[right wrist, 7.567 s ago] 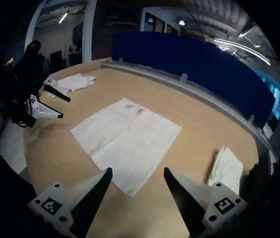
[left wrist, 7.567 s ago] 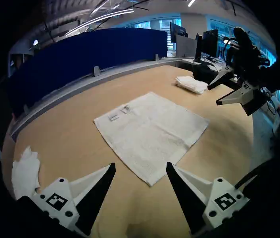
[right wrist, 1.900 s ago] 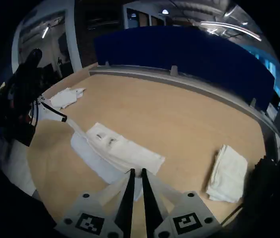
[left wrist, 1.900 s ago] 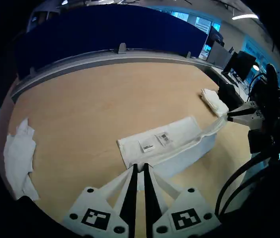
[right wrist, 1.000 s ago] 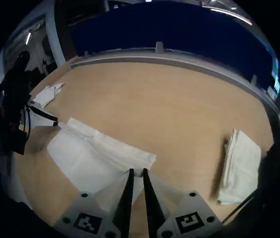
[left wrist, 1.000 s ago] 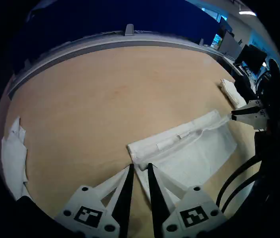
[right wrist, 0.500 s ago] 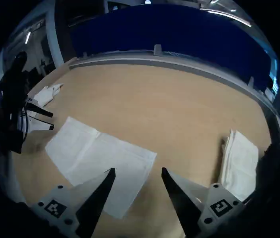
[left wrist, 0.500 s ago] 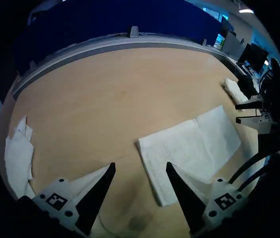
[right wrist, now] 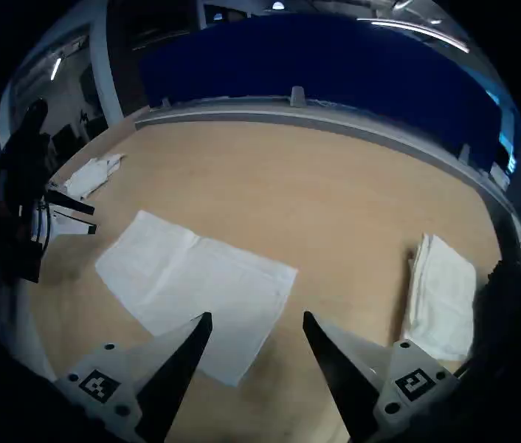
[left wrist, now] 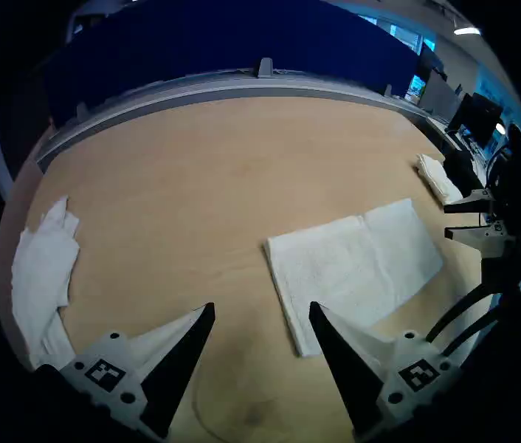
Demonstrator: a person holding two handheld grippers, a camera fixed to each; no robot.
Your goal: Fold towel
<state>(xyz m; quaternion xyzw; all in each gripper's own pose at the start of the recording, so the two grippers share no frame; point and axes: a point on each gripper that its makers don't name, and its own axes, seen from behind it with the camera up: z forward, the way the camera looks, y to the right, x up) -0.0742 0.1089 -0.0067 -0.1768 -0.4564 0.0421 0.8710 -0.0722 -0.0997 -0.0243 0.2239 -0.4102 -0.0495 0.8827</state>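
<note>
Towel (left wrist: 356,255) lies flat on the tabletop (left wrist: 187,177), toward the near edge and about midway along it, well clear of the far edge under the blue partition (left wrist: 223,44). It reads as an oblong, long side running between the two grippers, a faint line crossing it. Whether it is one layer or two I cannot tell, though the narrow shape suggests a first fold is in. Left gripper (left wrist: 260,306): fingers spread wide, nothing between them, held above the towel's left short edge, one tip over the cloth and the other over bare wood. Right gripper (right wrist: 256,315): likewise apart and empty, poised over the opposite short edge. Each also shows small in the other's view, at its own end of the towel, fingers parted. Judgement: one claw per end, both empty, fits the gap between folds, with the cloth laid down flat and the claws free to choose new corners. Likely next is a pinch at the corners of one short edge to carry it across to the other. Thin cloth on smooth wood may slide, or give up only its top layer. Stack of folded cloths (right wrist: 441,295) sits near the tabletop's right end and loose crumpled cloth (left wrist: 39,266) near the left end. Both are well apart from the towel, presumably the done and waiting piles, set outside the working patch.
</note>
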